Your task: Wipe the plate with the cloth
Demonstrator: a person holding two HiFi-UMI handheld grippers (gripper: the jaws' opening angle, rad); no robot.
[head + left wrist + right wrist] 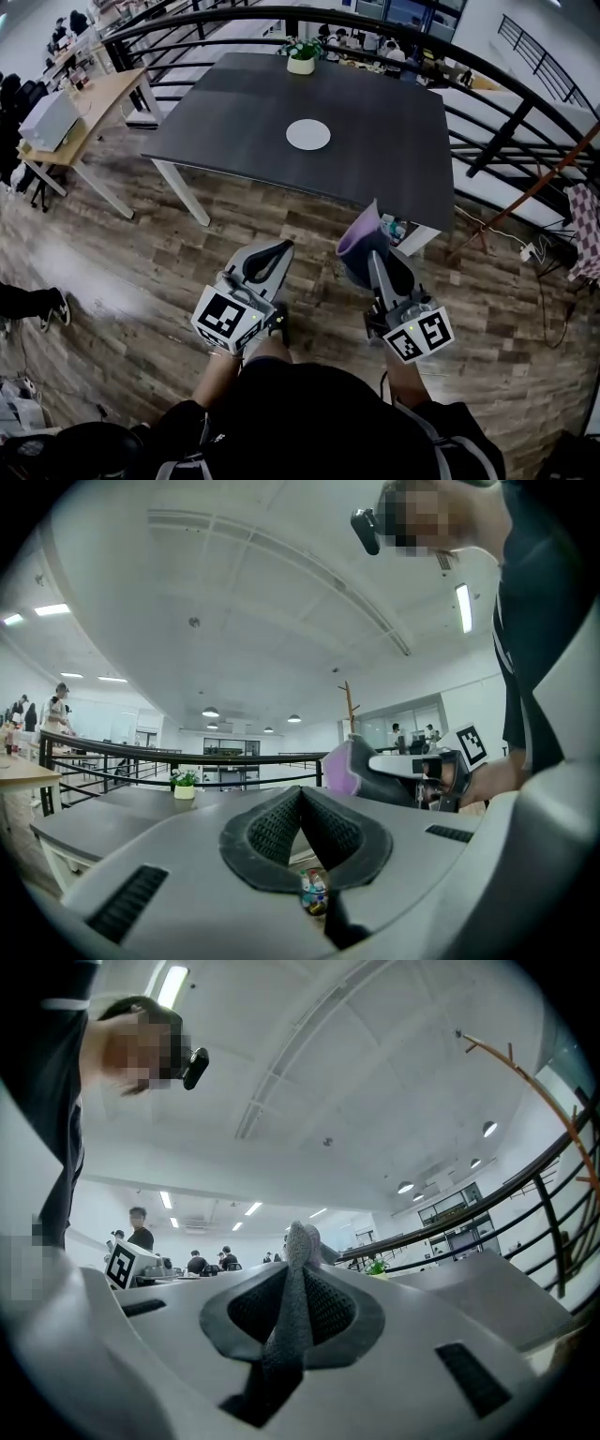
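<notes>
A white round plate (308, 134) lies near the middle of a dark grey table (244, 112), well ahead of both grippers. My right gripper (367, 246) is shut on a purple-grey cloth (359, 240), which sticks up past its tips; in the right gripper view the cloth (293, 1293) runs pinched between the jaws. My left gripper (277, 251) is shut with nothing in it, its tips (301, 792) pressed together. Both are held over the wooden floor, short of the table's near edge. In the left gripper view the cloth (342, 770) shows at the right.
A small potted plant (301, 56) stands at the table's far edge. A black curved railing (487, 84) runs behind and to the right of the table. A wooden desk (80, 108) stands at the left. A small bundle of bottles (394, 228) sits under the table's near right corner.
</notes>
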